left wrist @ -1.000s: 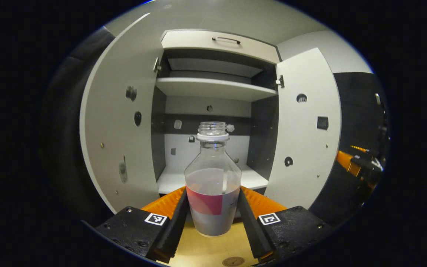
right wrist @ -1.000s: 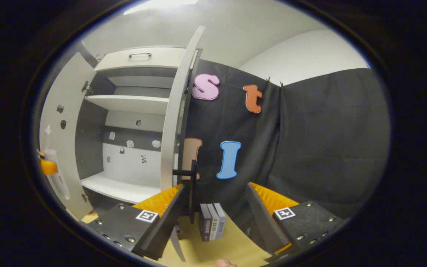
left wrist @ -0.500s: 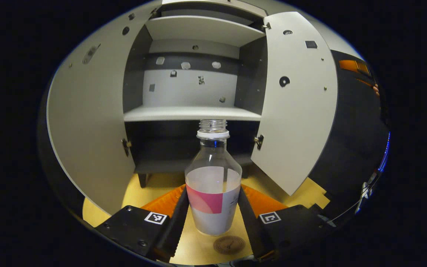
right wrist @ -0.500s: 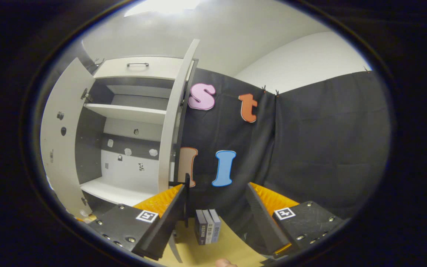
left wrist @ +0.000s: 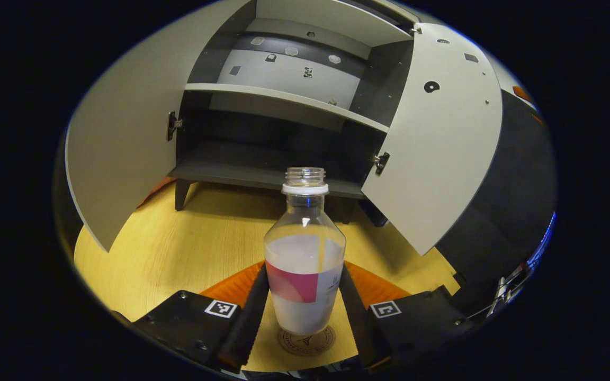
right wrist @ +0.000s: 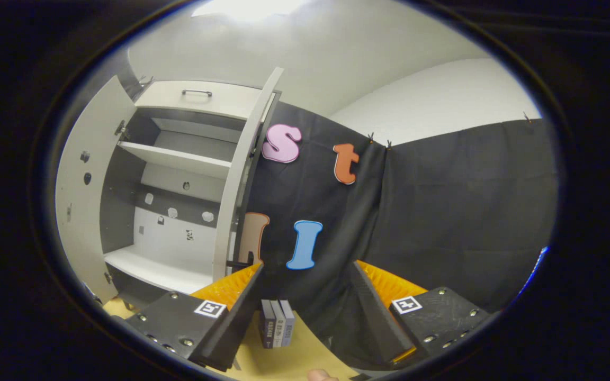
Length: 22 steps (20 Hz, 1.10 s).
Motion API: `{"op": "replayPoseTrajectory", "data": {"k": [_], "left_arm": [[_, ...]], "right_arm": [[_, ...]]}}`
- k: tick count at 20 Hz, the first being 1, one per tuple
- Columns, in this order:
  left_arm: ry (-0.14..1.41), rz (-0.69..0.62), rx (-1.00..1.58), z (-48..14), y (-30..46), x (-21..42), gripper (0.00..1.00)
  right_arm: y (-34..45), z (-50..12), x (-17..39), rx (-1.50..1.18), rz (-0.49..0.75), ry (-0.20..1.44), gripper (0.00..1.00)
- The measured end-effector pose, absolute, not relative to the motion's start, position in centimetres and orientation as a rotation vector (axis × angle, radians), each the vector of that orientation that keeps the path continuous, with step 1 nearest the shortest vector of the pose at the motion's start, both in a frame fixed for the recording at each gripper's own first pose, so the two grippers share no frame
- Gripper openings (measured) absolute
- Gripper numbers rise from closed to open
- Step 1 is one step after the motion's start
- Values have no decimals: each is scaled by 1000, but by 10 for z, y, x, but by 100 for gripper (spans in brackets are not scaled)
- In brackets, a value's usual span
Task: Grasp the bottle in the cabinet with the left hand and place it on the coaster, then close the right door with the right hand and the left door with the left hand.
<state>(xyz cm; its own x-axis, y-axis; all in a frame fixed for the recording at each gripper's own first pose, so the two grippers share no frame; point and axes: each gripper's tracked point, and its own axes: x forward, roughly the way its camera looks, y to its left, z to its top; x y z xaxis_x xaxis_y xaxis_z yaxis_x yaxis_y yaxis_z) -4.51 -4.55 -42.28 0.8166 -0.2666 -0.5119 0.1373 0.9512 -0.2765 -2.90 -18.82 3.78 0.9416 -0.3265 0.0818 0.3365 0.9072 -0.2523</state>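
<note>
Grey and white, the cabinet [left wrist: 284, 106] stands on the yellow wooden table [left wrist: 188, 243] with both doors swung wide: the left door [left wrist: 119, 143] and the right door [left wrist: 437, 159] flank its dark bottom shelf. In front of it the left gripper [left wrist: 305, 312] clamps both fingers on the uncapped bottle [left wrist: 305, 264], upright just over the round coaster [left wrist: 305, 341]. The right gripper [right wrist: 305, 312] hangs wide open and empty near the right door's edge [right wrist: 233, 196], small books [right wrist: 277, 330] between its fingers on the table beyond
</note>
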Motion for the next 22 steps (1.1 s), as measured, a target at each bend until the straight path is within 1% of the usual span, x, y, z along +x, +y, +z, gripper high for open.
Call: {"op": "replayPoseTrajectory", "data": {"k": [7, 8, 9, 13, 22], "left_arm": [[618, -275, -181, -455, -69, -68, 76], [631, -282, -176, -460, -71, -72, 79], [639, -286, -170, -466, -73, -76, 77], [662, -287, -145, -478, -75, -83, 78], [614, -295, -81, -475, -78, -85, 80]], "right_arm": [[-189, 42, -33, -297, -345, -37, 98], [-189, 42, -33, -293, -343, -37, 98], [-189, 42, -33, -290, -343, -37, 98], [-193, 41, -31, -283, -342, -31, 98], [-196, 35, -28, -268, -333, -23, 98]]}}
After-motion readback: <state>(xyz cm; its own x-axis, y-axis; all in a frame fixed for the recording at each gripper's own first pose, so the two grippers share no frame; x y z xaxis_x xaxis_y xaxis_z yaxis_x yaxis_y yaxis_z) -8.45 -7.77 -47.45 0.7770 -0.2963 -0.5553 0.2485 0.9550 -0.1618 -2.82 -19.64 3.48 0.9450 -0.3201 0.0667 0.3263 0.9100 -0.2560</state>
